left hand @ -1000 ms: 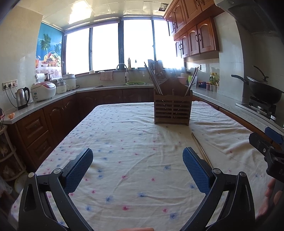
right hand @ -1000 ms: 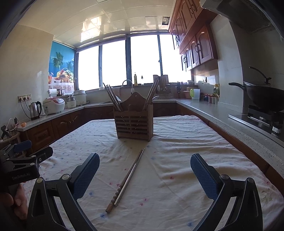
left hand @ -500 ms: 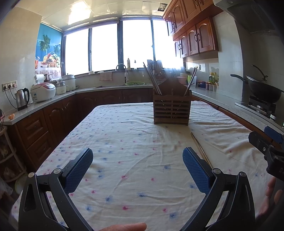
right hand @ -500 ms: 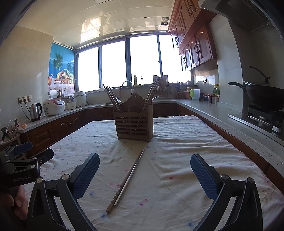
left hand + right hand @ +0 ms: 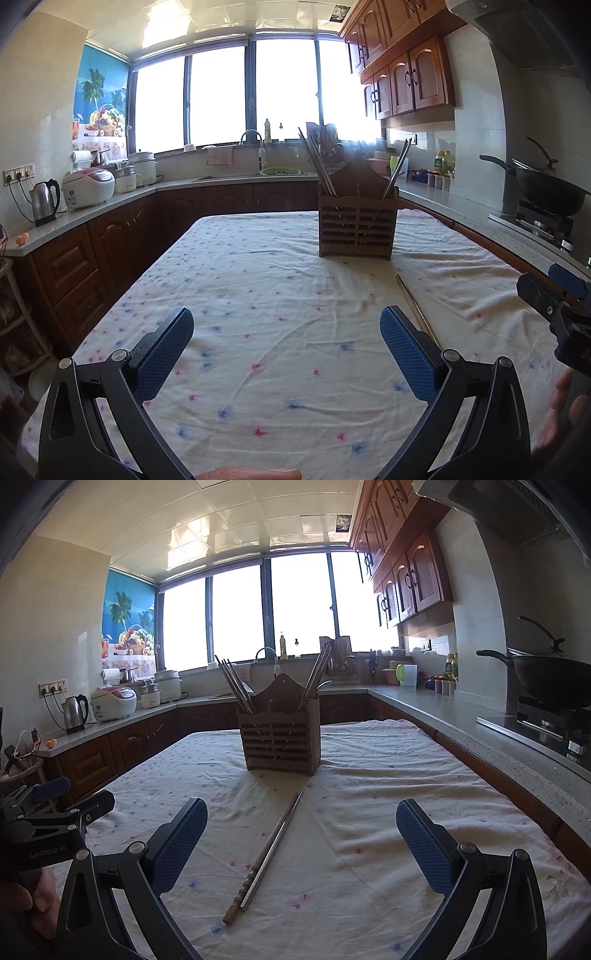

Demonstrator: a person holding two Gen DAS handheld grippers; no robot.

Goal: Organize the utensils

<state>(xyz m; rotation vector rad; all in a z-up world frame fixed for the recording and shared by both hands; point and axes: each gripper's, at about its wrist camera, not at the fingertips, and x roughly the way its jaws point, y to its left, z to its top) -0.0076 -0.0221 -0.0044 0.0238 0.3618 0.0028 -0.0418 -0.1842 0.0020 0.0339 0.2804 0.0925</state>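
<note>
wooden utensil holder (image 5: 279, 737) stands upright mid-table on a floral tablecloth (image 5: 369, 812), chopsticks already leaning from both its compartments. one loose pair of chopsticks (image 5: 264, 856) lies flat on the cloth in front of it, between the spread, empty jaws of the right gripper (image 5: 301, 845). the left gripper (image 5: 286, 354), equally agape, holds nothing. the pickup looks not yet begun; next, the right gripper likely must lower and close across the thin pair.
</note>
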